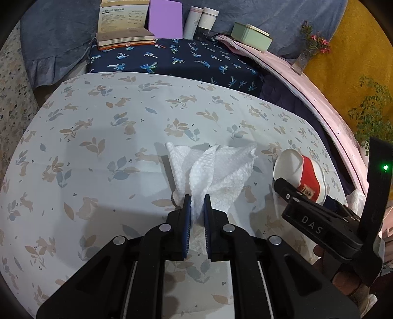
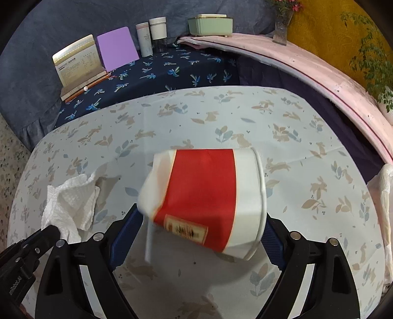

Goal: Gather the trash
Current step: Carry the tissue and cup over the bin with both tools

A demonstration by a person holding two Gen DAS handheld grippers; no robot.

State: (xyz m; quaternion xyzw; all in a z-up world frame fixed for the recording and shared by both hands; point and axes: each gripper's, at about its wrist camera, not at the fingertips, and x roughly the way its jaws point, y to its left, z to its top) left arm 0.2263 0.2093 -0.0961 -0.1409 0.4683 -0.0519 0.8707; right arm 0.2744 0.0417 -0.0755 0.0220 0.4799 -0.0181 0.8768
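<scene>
Trash here comes to two pieces: one crumpled white paper towel [image 1: 213, 171] and one red-and-white paper cup [image 1: 301, 175], both over the rabbit-print tablecloth [image 1: 98, 137]. The left gripper [image 1: 197, 208] has its two blue-padded fingers closed on the near end of the towel, which fans out away from the fingers toward the far side. The right gripper [image 2: 194, 235] is clamped on the cup, one finger at each side; the cup lies sideways between them, its base to the left and its rim to the right (the left end looks dented). In the right wrist view the towel [image 2: 71, 203] sits to the left of the cup. At the far edge, on a dark palm-print cloth [image 1: 172, 59], stand one open book [image 1: 122, 22], one purple board [image 1: 165, 18], two pale bottles [image 1: 200, 22] side by side and one green box [image 1: 251, 36]. One glass vase [image 1: 303, 59] with red flowers stands further right on a pink ledge [image 1: 319, 83].
</scene>
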